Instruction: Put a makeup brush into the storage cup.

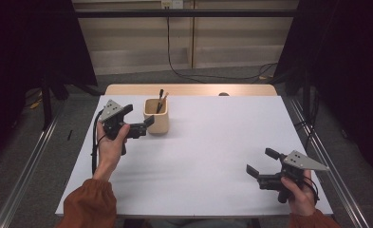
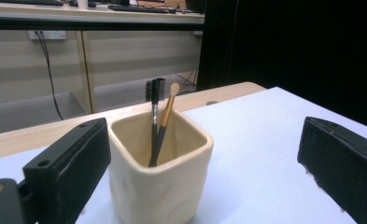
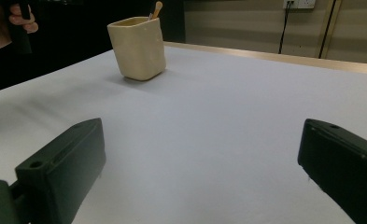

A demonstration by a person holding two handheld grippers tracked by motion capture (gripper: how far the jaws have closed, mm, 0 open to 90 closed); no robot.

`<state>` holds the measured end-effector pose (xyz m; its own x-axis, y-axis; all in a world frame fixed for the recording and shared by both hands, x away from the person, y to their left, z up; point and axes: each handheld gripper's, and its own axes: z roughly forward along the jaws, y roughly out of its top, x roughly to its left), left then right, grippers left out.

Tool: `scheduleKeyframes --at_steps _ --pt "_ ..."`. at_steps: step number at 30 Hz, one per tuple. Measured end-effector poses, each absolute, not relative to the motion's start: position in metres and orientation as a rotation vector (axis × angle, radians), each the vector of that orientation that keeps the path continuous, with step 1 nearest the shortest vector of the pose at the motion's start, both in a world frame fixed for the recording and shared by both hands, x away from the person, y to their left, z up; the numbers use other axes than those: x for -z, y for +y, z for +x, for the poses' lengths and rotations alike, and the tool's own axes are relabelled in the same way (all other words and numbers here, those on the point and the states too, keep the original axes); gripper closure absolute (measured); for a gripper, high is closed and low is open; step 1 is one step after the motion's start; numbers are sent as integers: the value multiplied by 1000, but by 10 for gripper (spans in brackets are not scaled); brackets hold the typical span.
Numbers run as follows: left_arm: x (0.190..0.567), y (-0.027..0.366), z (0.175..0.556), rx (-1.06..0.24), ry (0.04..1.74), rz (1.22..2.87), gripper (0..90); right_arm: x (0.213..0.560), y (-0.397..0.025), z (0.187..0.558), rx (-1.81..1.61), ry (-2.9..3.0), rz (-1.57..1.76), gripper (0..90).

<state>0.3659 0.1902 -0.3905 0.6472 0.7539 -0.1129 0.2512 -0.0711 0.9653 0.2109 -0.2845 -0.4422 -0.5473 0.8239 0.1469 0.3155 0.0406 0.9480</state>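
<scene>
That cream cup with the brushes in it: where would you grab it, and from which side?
Probably across two opposite flat walls of the cream cup, low on the body, coming in level from the left tool's side. It stands upright and squarish, so flat walls suit flat jaws. The brushes stick up past the rim, making a grip from above awkward.

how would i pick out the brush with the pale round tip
Start at the white table and find the cream square cup at its far left, beside the left gripper. Two brushes stand inside: yours is the tan-handled brush, not the black comb-headed brush.
</scene>
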Motion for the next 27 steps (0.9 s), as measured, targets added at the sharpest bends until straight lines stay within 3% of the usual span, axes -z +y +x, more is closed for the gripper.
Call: scheduleKeyframes --at_steps 9,27 --pt "390 198 352 -558 837 1634 25 442 -284 210 -1522 1877 1146 5" --pt "401 207 310 -524 829 1660 25 442 -284 211 -1524 1881 1147 4"
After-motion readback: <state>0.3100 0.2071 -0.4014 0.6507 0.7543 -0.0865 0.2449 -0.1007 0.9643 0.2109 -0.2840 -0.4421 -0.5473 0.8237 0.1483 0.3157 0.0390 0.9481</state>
